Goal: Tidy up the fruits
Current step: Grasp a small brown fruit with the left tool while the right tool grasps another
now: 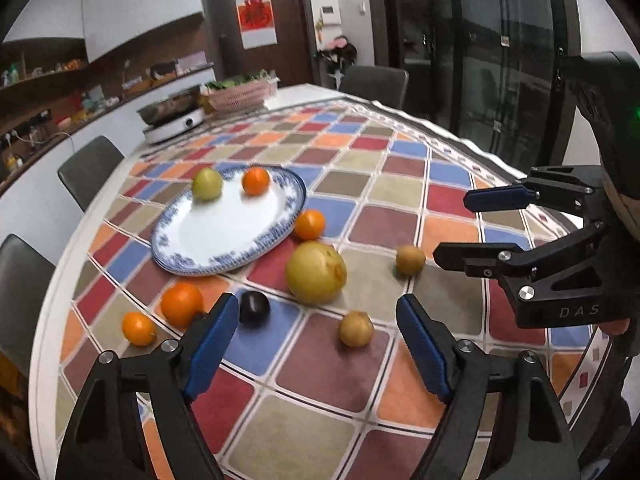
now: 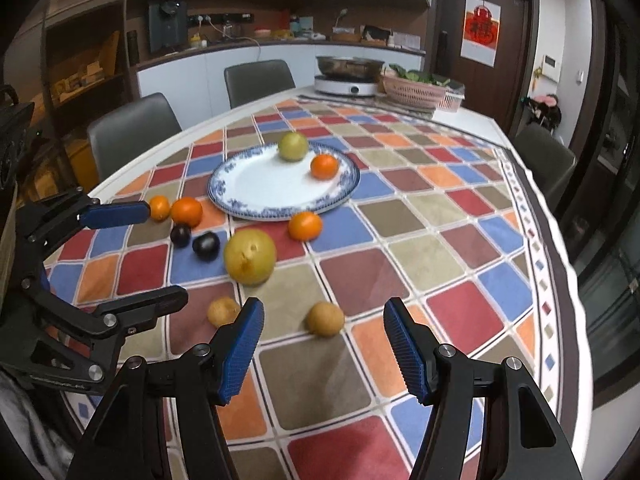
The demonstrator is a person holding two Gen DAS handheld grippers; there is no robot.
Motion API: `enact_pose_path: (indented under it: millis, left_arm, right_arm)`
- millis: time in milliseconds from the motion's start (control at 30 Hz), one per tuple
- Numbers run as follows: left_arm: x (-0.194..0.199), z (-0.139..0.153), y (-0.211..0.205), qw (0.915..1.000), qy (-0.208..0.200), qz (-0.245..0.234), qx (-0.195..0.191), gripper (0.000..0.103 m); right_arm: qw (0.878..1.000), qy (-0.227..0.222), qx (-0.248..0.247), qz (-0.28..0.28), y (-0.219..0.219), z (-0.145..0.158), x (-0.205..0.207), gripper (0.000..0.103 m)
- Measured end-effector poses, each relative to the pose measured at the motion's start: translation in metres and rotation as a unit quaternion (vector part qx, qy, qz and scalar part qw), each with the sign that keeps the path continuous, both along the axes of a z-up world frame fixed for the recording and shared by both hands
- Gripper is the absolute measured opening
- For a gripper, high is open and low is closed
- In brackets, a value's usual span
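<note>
Blue-rimmed plate (image 2: 256,204) on the checkered tablecloth (image 2: 420,264) carries a green fruit (image 2: 293,146) and an orange (image 2: 324,166) at its far edge; loose on the cloth near the plate lie three more oranges (image 2: 305,225), two dark plums (image 2: 206,245), a large yellow pear (image 2: 249,256) and two small brown fruits (image 2: 325,318). Left gripper (image 1: 318,340) hovers above the near edge of the table with jaws wide apart, holding nothing, one plum just past its left finger. Right gripper (image 2: 323,344) hovers likewise, jaws spread and empty, one brown fruit just ahead between its fingers.
</note>
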State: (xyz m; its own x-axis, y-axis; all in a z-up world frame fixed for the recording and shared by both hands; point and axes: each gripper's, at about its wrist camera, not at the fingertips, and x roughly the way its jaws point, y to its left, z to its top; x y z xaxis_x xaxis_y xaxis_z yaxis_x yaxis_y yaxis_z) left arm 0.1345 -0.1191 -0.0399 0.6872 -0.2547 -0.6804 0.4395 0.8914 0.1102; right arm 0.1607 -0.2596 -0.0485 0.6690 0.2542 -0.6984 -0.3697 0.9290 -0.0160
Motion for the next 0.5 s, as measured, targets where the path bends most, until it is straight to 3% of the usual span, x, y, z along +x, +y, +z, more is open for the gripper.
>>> enact_pose_path:
  millis: [167,300,500]
  left_arm:
    - [0.010,-0.019,-0.004,0.9992,0.038,-0.012,-0.001,0.070]
    - [0.017,-0.033,-0.008,0.9972,0.072,-0.020,-0.004,0.062]
    - [0.025,-0.043,-0.014,0.9953,0.093,-0.026,-0.009,0.050]
  right_arm:
    - [1.000,0.019,0.004,0.001,-0.002,-0.014,0.006,0.062]
    - [0.999,0.040,0.010,0.000,-0.002,-0.026,0.014,0.055]
    - [0.998,0.060,0.023,0.004,-0.002,-0.037,0.022,0.050]
